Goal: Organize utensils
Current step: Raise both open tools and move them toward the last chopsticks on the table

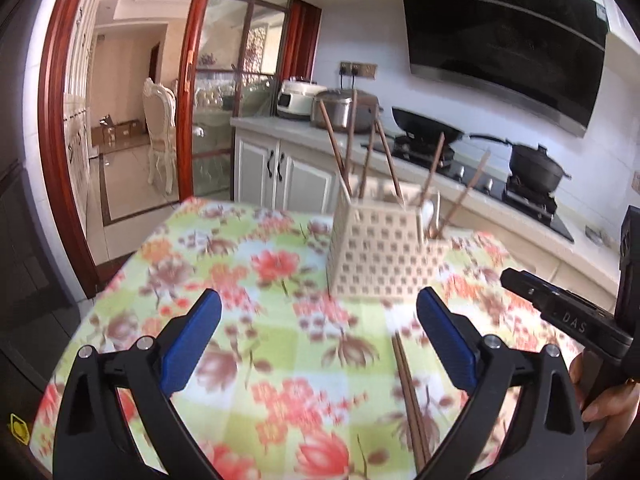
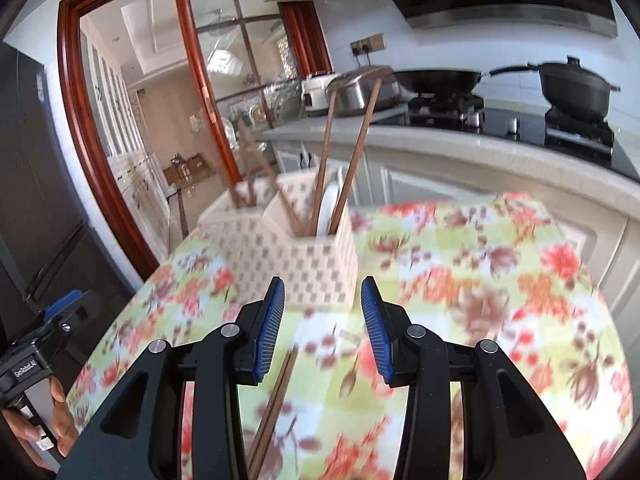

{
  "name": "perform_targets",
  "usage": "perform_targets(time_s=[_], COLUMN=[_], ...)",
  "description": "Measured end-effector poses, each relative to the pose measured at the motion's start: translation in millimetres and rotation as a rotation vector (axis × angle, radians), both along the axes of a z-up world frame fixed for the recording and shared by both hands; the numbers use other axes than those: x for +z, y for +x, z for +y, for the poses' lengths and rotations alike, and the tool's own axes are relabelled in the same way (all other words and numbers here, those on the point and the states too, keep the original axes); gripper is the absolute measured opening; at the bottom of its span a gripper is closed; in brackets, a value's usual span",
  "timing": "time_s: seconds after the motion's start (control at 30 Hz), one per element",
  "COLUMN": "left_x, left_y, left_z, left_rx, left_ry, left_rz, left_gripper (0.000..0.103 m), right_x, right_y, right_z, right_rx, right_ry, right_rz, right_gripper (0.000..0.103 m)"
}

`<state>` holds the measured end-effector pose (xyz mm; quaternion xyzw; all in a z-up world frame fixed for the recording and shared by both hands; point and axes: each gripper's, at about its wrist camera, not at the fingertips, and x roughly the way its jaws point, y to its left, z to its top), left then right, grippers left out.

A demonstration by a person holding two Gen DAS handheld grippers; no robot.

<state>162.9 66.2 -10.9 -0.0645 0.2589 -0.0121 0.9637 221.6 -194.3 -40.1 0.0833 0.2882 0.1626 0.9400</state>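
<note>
Floral tablecloth (image 1: pixel 280 360) bears utensil holder (image 1: pixel 376 256); chopsticks (image 1: pixel 412 400) lie loose.

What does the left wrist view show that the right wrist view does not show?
Only the left wrist view: a white carved chair beyond the doorway, and the open left gripper.

Only the right wrist view: a dark tall refrigerator, and the open right gripper.

Both: the beige perforated plastic utensil holder, the brown wooden chopsticks lying on the floral tablecloth, and the black wok.

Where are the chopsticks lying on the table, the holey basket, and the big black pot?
loose chopsticks (image 1: pixel 410 392), left wrist view, middle of the pair.
utensil basket (image 2: pixel 296 264), right wrist view, its perforated front wall.
black pot (image 2: pixel 576 88), right wrist view, its side.
</note>
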Motion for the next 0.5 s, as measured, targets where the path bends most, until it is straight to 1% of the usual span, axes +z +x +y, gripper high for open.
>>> perform_targets(time_s=[0.13, 0.3, 0.5], left_x=[-26, -55, -69], left_y=[-6, -2, 1], left_z=[-8, -12, -15], left_rx=[-0.024, -0.027, -0.019], left_ry=[0.024, 0.038, 0.077], left_rz=[0.056, 0.113, 0.132], left_gripper=[0.095, 0.095, 0.095], right_x=[-27, -52, -74], right_y=[-11, -14, -10], right_z=[6, 16, 33], right_rx=[0.011, 0.027, 0.044], right_ry=[-0.008, -0.032, -0.065], right_rz=[0.064, 0.122, 0.184], right_gripper=[0.040, 0.040, 0.039])
